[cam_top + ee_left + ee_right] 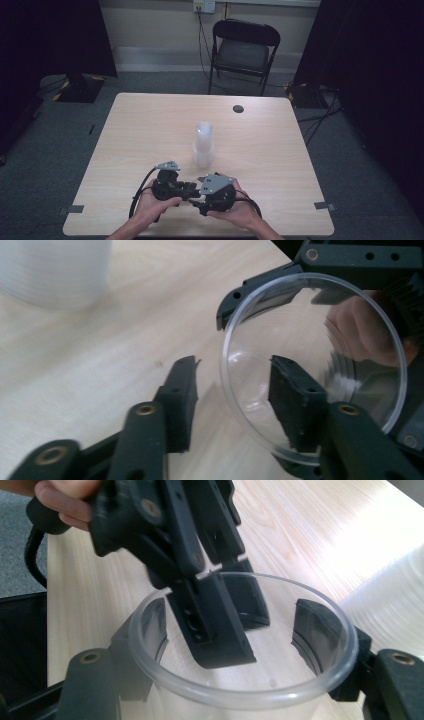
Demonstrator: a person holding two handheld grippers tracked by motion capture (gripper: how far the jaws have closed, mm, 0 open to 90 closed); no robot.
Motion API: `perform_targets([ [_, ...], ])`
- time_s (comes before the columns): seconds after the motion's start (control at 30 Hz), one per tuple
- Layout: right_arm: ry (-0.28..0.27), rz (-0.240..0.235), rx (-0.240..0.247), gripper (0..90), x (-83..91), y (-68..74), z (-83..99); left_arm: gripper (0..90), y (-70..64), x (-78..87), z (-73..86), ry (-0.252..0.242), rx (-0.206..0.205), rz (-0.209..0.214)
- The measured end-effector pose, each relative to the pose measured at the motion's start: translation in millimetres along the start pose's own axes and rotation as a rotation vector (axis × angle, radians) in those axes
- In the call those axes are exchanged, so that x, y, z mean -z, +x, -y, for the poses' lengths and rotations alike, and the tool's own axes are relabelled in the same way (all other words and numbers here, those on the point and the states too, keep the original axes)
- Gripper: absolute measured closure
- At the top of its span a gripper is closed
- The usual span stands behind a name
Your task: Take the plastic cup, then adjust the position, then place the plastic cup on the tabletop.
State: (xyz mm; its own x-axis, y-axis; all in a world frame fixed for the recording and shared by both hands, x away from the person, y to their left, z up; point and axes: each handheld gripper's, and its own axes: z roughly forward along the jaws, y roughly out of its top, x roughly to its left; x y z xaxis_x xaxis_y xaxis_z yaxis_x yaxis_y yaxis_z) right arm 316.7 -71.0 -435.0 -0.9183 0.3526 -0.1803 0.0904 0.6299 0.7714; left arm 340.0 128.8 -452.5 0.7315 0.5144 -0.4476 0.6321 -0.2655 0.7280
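Looks like a handoff of a single clear plastic cup (245,680) between the two claws, down near the person's edge of the tabletop (150,125). The right claw (235,645) has the cup cradled across its body, one jaw on each side of the wall, so it's clamped on the cup from outside. The left claw (235,390) is coming at the rim: one jaw is poked inside the cup's mouth, the other sits outside the wall with a clear gap, so it's spread apart and not pinching anything yet.

My guess at the next move: the left claw squeezes down on the rim wall between its two jaws, and only then does the right one let go. That thin wall looks flimsy, so a light, square pinch is probably what it calls for, or the cup could buckle or pop out.

What each camera adds:
- The high view shows both hands (155,205) bunched together with the claws nearly touching, and a stack of cups (204,145) standing just beyond them. The held cup is basically hidden there.
- The left gripper view looks straight into the cup's mouth and makes the inside/outside jaw split obvious, with the stack blurry off to the far side.
- The right gripper view shows the grip around the cup's body, plus the other claw dipping in from above.
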Motion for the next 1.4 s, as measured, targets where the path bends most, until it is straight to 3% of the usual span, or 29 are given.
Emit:
perform_targets([
  [0.13,-0.001,0.012,-0.008,29.9,2.4,-2.9,1.6,47.1,-0.3,4.3,-0.3,-0.041,-0.019,-0.018],
  [0.23,0.003,0.019,-0.022,29.8,3.7,-5.4,4.7,44.1,0.6,8.3,0.4,-0.068,-0.057,-0.045],
  [0.37,0.007,0.022,-0.039,29.8,4.3,-8.7,9.0,41.8,1.5,13.1,0.6,-0.107,-0.058,-0.052],
  [0.5,0.008,0.035,-0.053,29.9,5.3,-12.5,11.9,38.1,3.1,15.5,0.6,-0.111,-0.064,-0.072],
  [0.67,0.021,0.069,-0.069,29.9,6.8,-20.1,16.8,34.7,5.5,19.4,1.0,-0.147,-0.09,-0.131],
  [0.97,0.011,0.123,-0.159,30.0,11.9,-40.0,27.0,30.7,10.6,22.3,2.4,-0.145,-0.124,-0.186],
  [1.07,0.007,0.142,-0.186,29.9,14.3,-43.9,28.2,29.2,11.9,22.1,2.0,-0.157,-0.117,-0.207],
  [1.17,-0.013,0.154,-0.224,29.9,16.6,-48.5,28.2,27.8,12.3,21.1,2.3,-0.14,-0.13,-0.226],
  [1.27,-0.033,0.163,-0.235,29.9,20.4,-52.5,26.2,26.7,13.8,18.9,3.1,-0.112,-0.148,-0.219],
  [1.4,-0.055,0.18,-0.254,29.8,27.4,-57.8,26.1,26.6,13.5,22.6,3.1,-0.124,-0.159,-0.236],
])
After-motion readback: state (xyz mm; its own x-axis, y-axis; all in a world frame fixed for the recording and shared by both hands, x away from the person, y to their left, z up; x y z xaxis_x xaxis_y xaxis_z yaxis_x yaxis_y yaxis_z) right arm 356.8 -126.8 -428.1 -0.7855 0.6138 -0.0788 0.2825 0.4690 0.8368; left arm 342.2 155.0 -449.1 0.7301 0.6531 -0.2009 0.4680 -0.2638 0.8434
